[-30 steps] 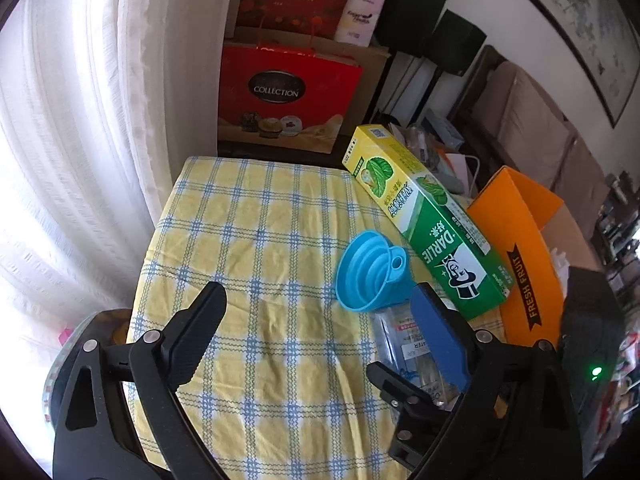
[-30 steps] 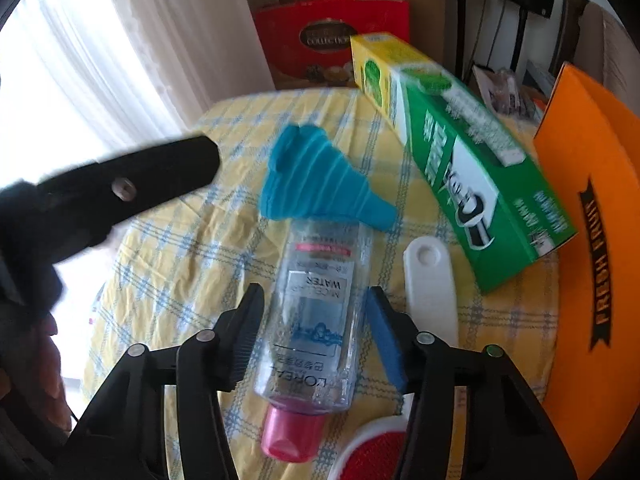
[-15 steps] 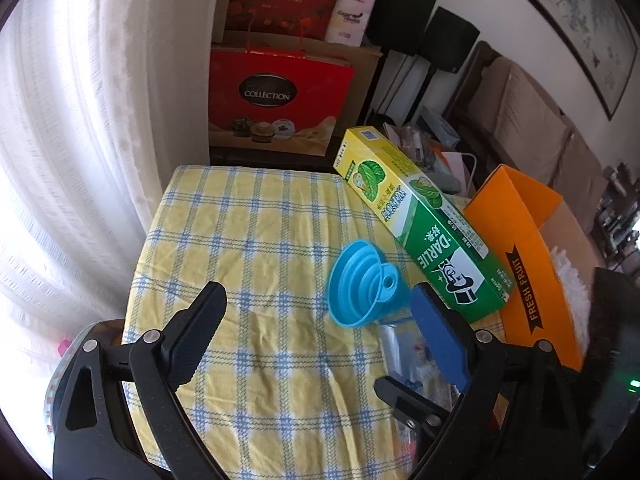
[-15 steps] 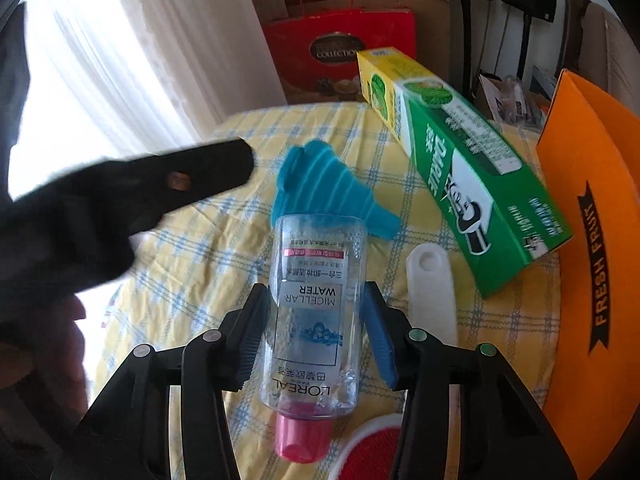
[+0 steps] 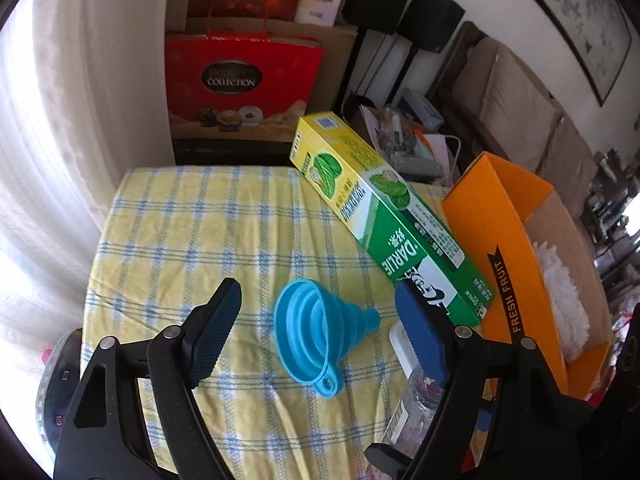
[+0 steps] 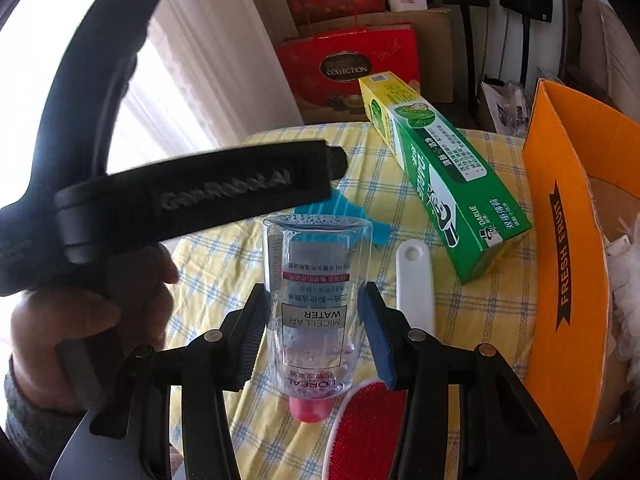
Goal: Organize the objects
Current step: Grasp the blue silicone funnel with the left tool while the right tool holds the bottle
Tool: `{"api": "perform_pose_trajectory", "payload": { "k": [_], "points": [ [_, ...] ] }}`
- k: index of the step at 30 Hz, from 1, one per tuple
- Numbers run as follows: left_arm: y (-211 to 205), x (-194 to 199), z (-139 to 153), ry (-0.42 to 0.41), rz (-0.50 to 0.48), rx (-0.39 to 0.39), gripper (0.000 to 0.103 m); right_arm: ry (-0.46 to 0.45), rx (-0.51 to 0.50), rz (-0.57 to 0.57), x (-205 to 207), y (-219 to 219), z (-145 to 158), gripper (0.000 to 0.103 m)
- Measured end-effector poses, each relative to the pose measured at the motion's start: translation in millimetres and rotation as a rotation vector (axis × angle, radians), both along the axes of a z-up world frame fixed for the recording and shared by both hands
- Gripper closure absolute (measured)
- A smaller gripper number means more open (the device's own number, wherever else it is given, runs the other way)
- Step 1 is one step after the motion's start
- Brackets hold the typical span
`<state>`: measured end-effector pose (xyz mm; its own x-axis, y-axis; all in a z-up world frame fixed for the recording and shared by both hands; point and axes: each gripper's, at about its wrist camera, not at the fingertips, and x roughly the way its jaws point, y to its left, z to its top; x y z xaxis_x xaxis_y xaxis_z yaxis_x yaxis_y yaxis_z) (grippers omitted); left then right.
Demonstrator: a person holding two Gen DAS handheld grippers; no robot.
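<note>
My right gripper (image 6: pixel 316 328) is shut on a clear micellar water bottle (image 6: pixel 314 304) with a pink cap and holds it lifted off the checked tablecloth (image 5: pixel 192 232). My left gripper (image 5: pixel 320 316) is open and empty, hovering above a blue collapsible funnel (image 5: pixel 316 336) that lies on its side. The bottle's end shows at the lower right of the left wrist view (image 5: pixel 416 404). A green and yellow Darlie toothpaste box (image 5: pixel 384 220) lies beyond the funnel. A white-handled red lint brush (image 6: pixel 372 420) lies under the right gripper.
An open orange "Fresh Fruit" cardboard box (image 5: pixel 520 264) with white stuff inside stands at the table's right. Red gift bags (image 5: pixel 240 84) stand behind the table. A white curtain (image 5: pixel 60 140) hangs at the left. The left gripper's body (image 6: pixel 180 196) crosses the right wrist view.
My right gripper closed on the bottle and raised it from the cloth. My left gripper moved right and forward, over the funnel.
</note>
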<state>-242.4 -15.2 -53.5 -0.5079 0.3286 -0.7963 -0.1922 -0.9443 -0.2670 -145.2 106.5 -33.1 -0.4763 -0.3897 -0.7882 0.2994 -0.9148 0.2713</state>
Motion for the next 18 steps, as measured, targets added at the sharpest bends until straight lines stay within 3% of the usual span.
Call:
{"api": "perform_pose_trajectory", "payload": {
  "k": [4,6,12,18],
  "points": [
    [6.4,0.8,-6.9,-0.018,-0.015,-0.002,0.042,-0.017,-0.017,-0.003,-1.2,3.2,0.0,0.055],
    [6.9,-0.1,-8.7,-0.03,-0.021,0.005,0.061,-0.02,-0.025,0.001,-0.8,4.1,0.0,0.055],
    [1.7,-0.6,-10.0,-0.035,-0.001,0.028,0.086,-0.022,-0.041,0.008,1.4,7.8,4.3,0.056],
    [-3.4,-2.0,-9.4,-0.036,0.026,0.044,0.089,-0.016,-0.059,0.01,6.0,10.5,10.4,0.056]
  ]
}}
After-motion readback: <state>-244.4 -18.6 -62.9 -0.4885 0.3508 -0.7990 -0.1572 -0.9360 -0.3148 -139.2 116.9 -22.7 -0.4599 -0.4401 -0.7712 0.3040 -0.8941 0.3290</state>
